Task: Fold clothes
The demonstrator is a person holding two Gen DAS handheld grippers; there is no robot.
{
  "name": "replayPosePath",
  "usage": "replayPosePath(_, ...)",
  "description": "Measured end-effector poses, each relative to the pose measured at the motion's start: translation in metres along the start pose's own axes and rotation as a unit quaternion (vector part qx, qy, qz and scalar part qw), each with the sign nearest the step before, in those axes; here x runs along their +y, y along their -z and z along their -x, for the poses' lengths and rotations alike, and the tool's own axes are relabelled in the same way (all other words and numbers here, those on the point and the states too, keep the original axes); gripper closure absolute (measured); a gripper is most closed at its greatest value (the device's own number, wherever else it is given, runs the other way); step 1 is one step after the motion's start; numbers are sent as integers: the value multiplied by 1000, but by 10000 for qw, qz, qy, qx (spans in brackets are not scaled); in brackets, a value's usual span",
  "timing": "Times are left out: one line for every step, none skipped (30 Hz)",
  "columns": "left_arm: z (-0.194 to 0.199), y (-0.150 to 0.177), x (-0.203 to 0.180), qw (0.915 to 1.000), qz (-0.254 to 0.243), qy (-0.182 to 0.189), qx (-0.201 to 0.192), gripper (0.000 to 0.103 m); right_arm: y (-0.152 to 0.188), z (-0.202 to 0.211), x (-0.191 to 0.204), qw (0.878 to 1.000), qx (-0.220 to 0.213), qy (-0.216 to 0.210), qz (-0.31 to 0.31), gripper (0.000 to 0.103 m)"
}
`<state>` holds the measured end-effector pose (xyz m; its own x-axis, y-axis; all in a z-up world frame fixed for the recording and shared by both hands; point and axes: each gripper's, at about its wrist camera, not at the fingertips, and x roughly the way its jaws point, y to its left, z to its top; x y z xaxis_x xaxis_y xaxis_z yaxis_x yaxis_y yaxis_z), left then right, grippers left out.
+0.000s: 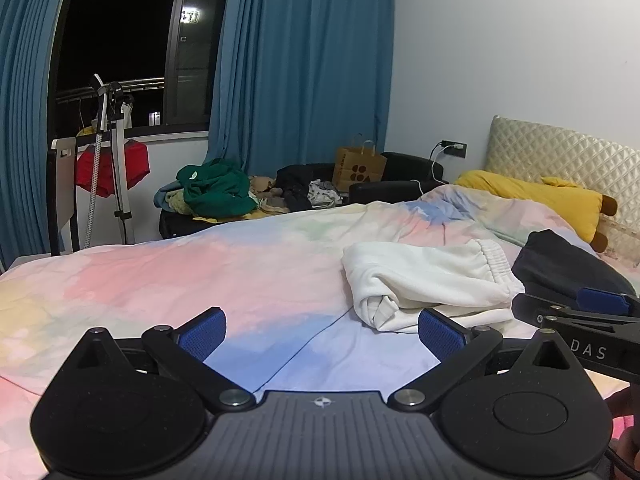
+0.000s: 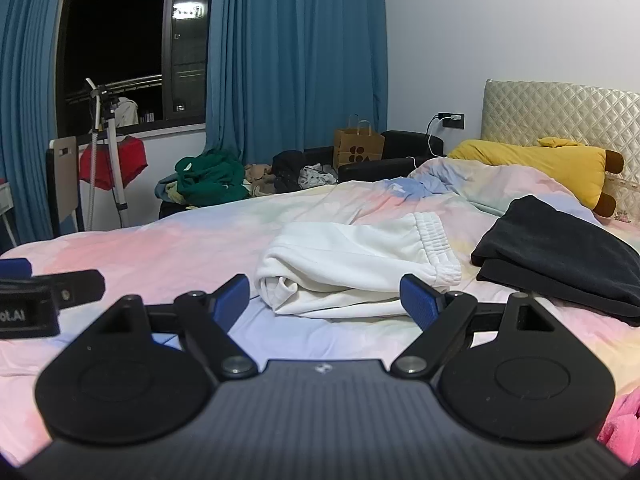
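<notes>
A folded white garment with an elastic waistband (image 1: 432, 276) (image 2: 352, 264) lies on the pastel bedspread (image 1: 180, 276) (image 2: 160, 248). A folded black garment (image 1: 560, 264) (image 2: 560, 256) lies to its right. My left gripper (image 1: 322, 334) is open and empty, low over the bed, left of the white garment. My right gripper (image 2: 324, 300) is open and empty, just in front of the white garment. The right gripper also shows at the right edge of the left wrist view (image 1: 580, 312), and the left gripper at the left edge of the right wrist view (image 2: 40, 292).
A yellow plush pillow (image 1: 536, 196) (image 2: 536, 168) lies by the quilted headboard (image 2: 560, 112). Beyond the bed, a black sofa holds a pile of clothes (image 1: 224, 188) (image 2: 212, 180) and a paper bag (image 1: 360, 168). A stand with a red garment (image 1: 112, 168) is by the window.
</notes>
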<state>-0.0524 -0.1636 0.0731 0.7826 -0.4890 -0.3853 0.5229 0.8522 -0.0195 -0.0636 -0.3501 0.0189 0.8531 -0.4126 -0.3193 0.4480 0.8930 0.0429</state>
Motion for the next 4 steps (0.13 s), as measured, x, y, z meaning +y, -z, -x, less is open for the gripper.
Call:
replayPosePath(1, 0, 0, 10000, 10, 4, -15, 0, 0, 0, 0, 10000, 11, 2, -5, 19)
replayPosePath(1, 0, 0, 10000, 14, 5, -20, 0, 0, 0, -1, 10000, 23, -7, -7, 19)
replayPosePath(2, 0, 0, 10000, 17, 5, -23, 0, 0, 0, 0, 10000, 29, -8, -5, 19)
replayPosePath(3, 1, -1, 10000, 11, 8, -26, 0, 0, 0, 0, 10000, 34, -9, -3, 19)
